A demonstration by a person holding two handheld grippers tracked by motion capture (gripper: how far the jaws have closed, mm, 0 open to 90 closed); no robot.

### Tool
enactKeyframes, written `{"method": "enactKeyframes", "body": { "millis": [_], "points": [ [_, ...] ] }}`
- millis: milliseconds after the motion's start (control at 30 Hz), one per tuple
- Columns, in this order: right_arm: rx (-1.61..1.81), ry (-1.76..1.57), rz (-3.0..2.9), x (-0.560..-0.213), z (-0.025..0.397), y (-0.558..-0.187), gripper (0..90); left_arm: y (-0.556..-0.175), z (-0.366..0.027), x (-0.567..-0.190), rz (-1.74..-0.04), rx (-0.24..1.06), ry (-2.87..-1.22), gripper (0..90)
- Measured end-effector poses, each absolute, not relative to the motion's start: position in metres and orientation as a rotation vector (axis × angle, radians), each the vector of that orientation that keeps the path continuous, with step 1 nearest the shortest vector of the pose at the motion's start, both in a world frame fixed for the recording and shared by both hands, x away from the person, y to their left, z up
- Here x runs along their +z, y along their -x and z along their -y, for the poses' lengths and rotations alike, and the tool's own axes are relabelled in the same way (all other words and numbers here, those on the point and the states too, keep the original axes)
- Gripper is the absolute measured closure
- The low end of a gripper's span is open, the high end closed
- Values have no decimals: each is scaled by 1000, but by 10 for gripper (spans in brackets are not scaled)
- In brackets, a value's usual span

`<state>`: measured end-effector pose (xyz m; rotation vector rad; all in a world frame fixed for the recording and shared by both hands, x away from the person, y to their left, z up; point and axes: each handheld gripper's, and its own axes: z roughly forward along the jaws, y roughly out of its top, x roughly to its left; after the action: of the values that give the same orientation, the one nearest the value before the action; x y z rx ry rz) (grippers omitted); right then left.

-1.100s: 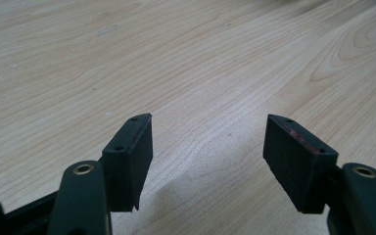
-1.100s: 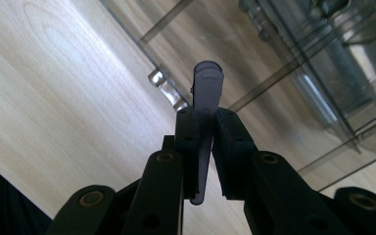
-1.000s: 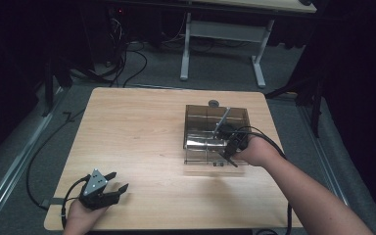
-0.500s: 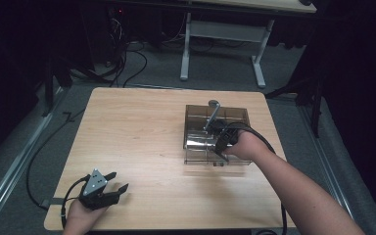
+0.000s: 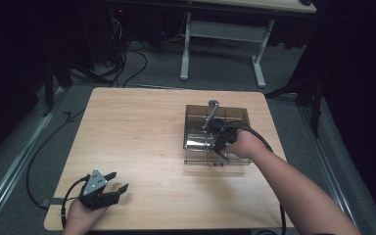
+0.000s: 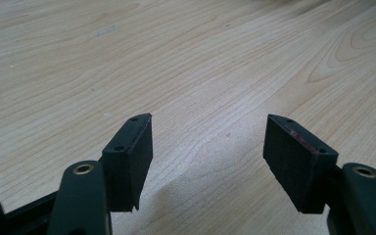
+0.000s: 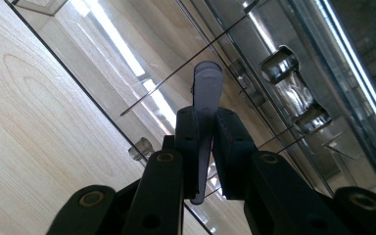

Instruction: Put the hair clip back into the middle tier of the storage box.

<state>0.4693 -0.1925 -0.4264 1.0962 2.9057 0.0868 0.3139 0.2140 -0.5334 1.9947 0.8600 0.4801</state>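
- Right claw (image 7: 205,142) clamped on thin grey flat handle (image 7: 206,98), over clear smoked-plastic box (image 5: 196,142) on right half of pale wooden worktop (image 5: 137,127).
- Left claw (image 6: 208,156) wide open, empty, near left corner.

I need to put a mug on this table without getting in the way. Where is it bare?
The wooden table is bare across its left and middle, from the far edge down to the left gripper. The right side is crowded: the clear box sits there, with the right gripper over it.
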Motion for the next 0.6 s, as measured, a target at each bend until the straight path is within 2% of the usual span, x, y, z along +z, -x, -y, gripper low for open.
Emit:
{"method": "enactKeyframes", "body": {
  "millis": [600],
  "points": [
    [76,-1098,-2912,-440,195,-471,810,-314,-214,-533,-861,477,-1997,359]
  ]
}}
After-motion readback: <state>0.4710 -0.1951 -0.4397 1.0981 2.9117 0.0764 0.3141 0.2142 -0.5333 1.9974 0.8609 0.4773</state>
